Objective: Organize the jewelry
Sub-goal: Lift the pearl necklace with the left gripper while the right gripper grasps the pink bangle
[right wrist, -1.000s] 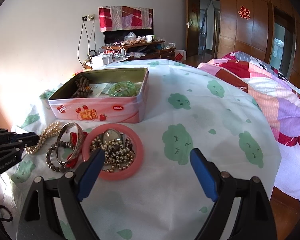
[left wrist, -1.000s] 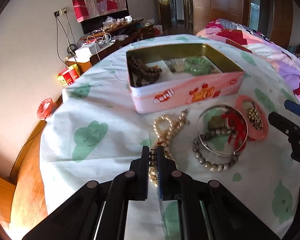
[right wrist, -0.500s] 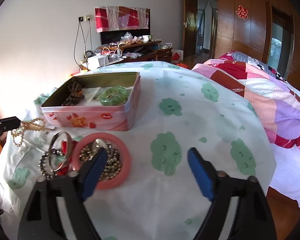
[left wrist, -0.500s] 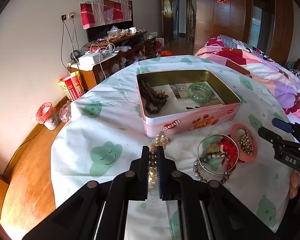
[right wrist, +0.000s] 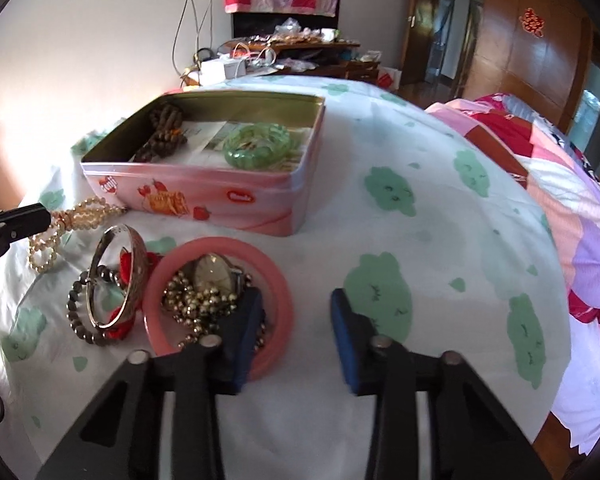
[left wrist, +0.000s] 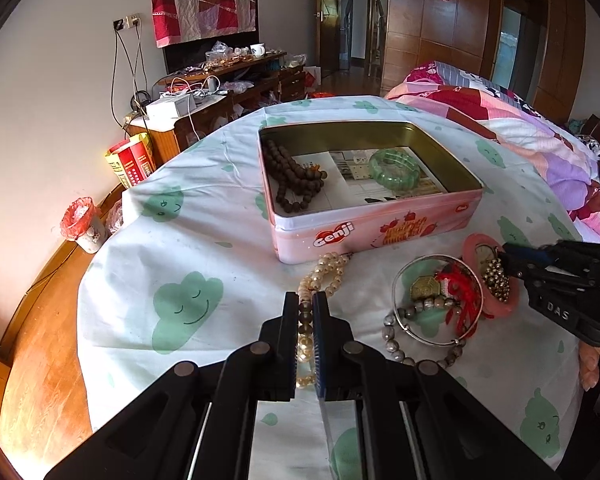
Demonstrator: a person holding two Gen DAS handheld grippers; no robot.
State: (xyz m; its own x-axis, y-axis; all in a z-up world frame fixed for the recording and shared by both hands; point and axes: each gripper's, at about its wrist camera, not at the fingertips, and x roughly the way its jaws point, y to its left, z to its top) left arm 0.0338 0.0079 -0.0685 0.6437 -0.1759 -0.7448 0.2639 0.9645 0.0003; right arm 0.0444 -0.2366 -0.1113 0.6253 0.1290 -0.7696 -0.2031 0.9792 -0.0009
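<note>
My left gripper (left wrist: 306,312) is shut on a pearl necklace (left wrist: 324,276), whose far end trails on the cloth by the pink tin (left wrist: 376,228). The tin is open and holds brown beads (left wrist: 296,180) and a green bangle (left wrist: 396,168). My right gripper (right wrist: 296,320) is closing over the near right rim of a pink bangle (right wrist: 276,276). Its left finger is inside the ring and its right finger stands clear outside. A watch (right wrist: 214,276) and a gold bead chain lie inside that ring.
A silver bangle (left wrist: 400,280), a red cord and a grey bead bracelet (left wrist: 392,344) lie between the two grippers. The round table's cloth (right wrist: 420,200) drops off at the right, with a bed (right wrist: 560,168) beyond it. A hand (left wrist: 588,364) shows at the right edge.
The right gripper's jaws have narrowed a lot and shifted left onto the pink bangle's rim. The left gripper keeps its hold on the pearls, with its view tilted back.
</note>
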